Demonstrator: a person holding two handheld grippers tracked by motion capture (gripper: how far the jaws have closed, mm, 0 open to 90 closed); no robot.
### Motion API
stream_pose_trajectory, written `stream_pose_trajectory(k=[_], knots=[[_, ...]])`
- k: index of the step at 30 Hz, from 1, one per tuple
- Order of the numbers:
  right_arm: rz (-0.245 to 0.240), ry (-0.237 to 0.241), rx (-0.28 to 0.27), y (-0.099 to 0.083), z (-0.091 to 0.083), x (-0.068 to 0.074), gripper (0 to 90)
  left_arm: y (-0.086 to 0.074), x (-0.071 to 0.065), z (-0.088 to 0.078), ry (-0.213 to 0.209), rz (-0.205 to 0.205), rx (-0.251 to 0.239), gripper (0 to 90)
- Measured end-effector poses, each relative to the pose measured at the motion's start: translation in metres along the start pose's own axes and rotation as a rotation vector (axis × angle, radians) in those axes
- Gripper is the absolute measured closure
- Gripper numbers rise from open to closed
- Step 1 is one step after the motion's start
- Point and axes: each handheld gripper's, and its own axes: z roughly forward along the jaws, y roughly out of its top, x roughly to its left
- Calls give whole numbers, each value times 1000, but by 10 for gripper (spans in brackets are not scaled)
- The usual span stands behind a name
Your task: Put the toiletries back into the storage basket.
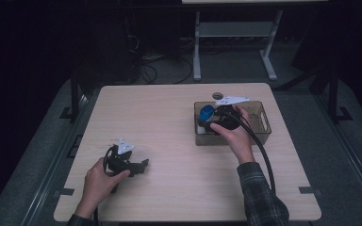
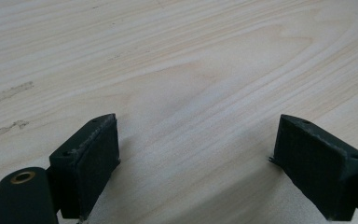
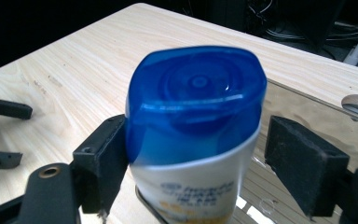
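A white bottle with a blue cap (image 3: 196, 102) stands upright inside a clear plastic bin (image 1: 264, 120) at the table's right back. My right gripper (image 3: 205, 154) is around it with its jaws open. One pad (image 3: 100, 163) lies against the bottle's side, and the other pad (image 3: 303, 163) stands off with a gap. In the high view the blue cap (image 1: 207, 112) shows just left of the right gripper (image 1: 206, 120). My left gripper (image 1: 143, 165) rests low at the table's front left, open, with bare wood between its pads (image 2: 93, 158).
The bin sits on a light wooden table (image 1: 169, 122). A round grommet (image 1: 218, 95) lies just behind the bin. The left gripper's jaws (image 3: 2, 135) show far off in the right gripper view. A desk frame (image 1: 235, 42) stands on the dark floor beyond.
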Motion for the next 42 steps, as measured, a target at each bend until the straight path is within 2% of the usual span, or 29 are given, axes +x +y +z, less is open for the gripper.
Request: stream_pose_trajectory(k=[3,9,14,18,20,21,22,24,42], knots=[[-3,0,-14,-3,-4,-1,216,0,0,0,0,0,0,129],[-13,-10,14,-9,-14,-2,213,0,0,0,1,5,3,129],[-19,-10,0,-11,-22,-2,219,0,0,0,0,6,4,129],[-27,-20,12,-16,-29,-3,221,0,0,0,1,5,3,129],[-25,-39,36,-19,-32,-3,220,0,0,0,1,3,1,129],[-39,-65,47,-22,-36,-3,230,0,0,0,2,2,0,129],[-39,-65,47,-22,-36,-3,230,0,0,0,2,2,0,129],[-22,-47,32,-26,-42,-4,231,0,0,0,2,2,-2,129],[-17,-88,-15,-64,-79,-6,234,0,0,0,1,3,-1,129]])
